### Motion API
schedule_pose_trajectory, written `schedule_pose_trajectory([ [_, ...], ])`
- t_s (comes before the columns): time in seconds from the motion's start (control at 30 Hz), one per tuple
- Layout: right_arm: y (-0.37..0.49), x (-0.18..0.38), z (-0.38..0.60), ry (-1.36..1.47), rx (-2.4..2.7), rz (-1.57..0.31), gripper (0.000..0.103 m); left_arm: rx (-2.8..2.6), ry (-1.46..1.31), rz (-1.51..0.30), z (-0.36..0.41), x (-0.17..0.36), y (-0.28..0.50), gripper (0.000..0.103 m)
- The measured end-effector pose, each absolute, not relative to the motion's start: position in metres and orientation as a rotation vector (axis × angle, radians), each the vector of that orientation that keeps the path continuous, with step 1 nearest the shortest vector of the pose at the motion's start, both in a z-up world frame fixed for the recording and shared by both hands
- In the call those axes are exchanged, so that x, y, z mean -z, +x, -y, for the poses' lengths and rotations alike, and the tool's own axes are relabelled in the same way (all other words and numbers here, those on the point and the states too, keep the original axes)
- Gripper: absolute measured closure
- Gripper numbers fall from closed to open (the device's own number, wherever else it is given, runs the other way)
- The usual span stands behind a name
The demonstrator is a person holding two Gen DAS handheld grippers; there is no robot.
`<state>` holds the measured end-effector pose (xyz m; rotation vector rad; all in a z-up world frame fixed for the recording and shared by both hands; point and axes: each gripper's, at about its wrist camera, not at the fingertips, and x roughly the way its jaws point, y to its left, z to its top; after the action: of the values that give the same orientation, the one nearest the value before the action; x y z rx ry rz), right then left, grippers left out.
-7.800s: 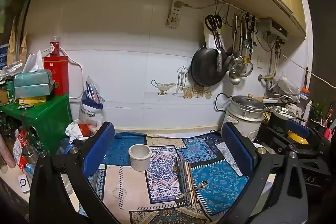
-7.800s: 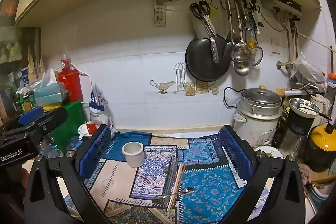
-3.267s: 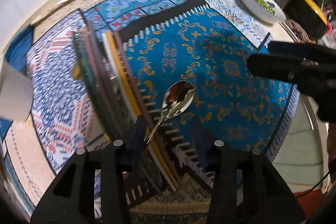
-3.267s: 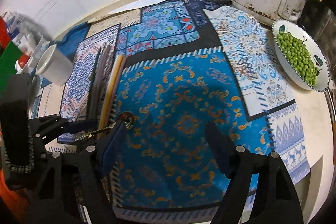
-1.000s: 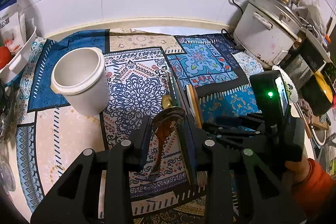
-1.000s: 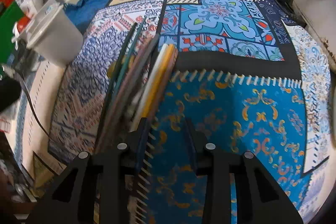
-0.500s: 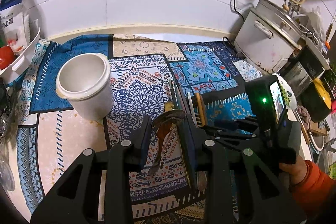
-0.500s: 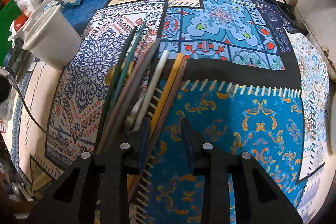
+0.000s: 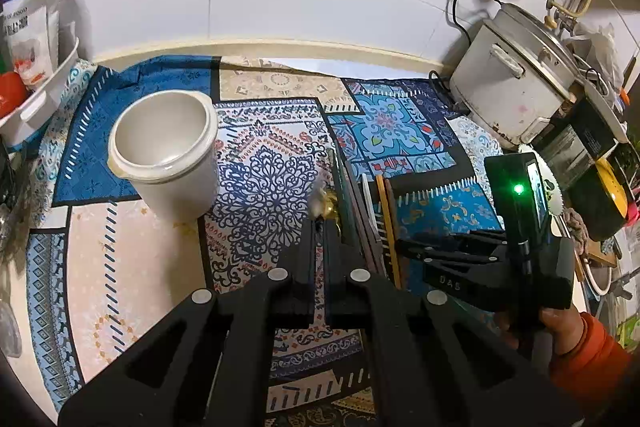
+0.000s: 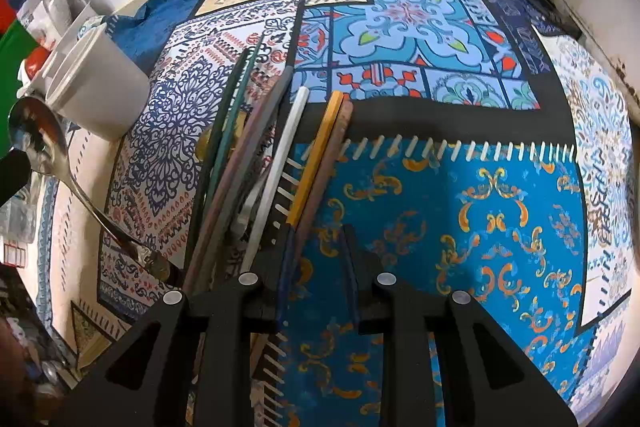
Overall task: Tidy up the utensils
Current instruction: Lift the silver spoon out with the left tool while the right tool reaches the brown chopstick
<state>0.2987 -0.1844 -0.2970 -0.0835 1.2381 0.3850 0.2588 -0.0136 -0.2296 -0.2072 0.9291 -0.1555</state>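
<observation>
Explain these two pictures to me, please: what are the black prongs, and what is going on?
There is no robot here. A person holds a two-finger gripper in each hand, and each one carries a fisheye camera looking along its fingers. The black prongs are those fingers. In the left camera's view, the left gripper is shut on a spoon, beside a white cup. In the right camera's view, the right gripper, its jaws ajar, sits at the ends of chopsticks lying on a patterned mat.

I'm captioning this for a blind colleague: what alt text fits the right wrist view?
The right tongs hover over a row of chopsticks on a patterned mat. At far left, a spoon is held near a white cup.
</observation>
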Motion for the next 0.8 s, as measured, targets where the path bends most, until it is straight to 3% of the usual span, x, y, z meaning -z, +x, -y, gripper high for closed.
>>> schedule_pose_trajectory([
  [0.17, 0.306, 0.299, 0.180, -0.089, -0.380, -1.234, 0.082, 0.161, -0.222, -0.943, 0.015, 0.235, 0.260, 0.103],
  [0.27, 0.307, 0.302, 0.180, -0.141, -0.363, -1.224, 0.091, 0.150, -0.232, -0.967, 0.015, 0.242, 0.263, 0.103],
  [0.37, 0.308, 0.304, 0.180, -0.167, -0.372, -1.217, 0.093, 0.098, -0.225, -1.019, 0.012, 0.255, 0.268, 0.102],
  [0.4, 0.308, 0.304, 0.179, -0.169, -0.373, -1.216, 0.094, 0.075, -0.222, -1.039, 0.010, 0.260, 0.270, 0.098],
  [0.53, 0.309, 0.304, 0.183, -0.146, -0.382, -1.213, 0.095, 0.015, -0.218, -1.108, 0.005, 0.282, 0.276, 0.067],
  [0.8, 0.312, 0.304, 0.181, -0.217, -0.426, -1.176, 0.095, -0.086, -0.250, -1.189, 0.000, 0.316, 0.303, 0.064],
])
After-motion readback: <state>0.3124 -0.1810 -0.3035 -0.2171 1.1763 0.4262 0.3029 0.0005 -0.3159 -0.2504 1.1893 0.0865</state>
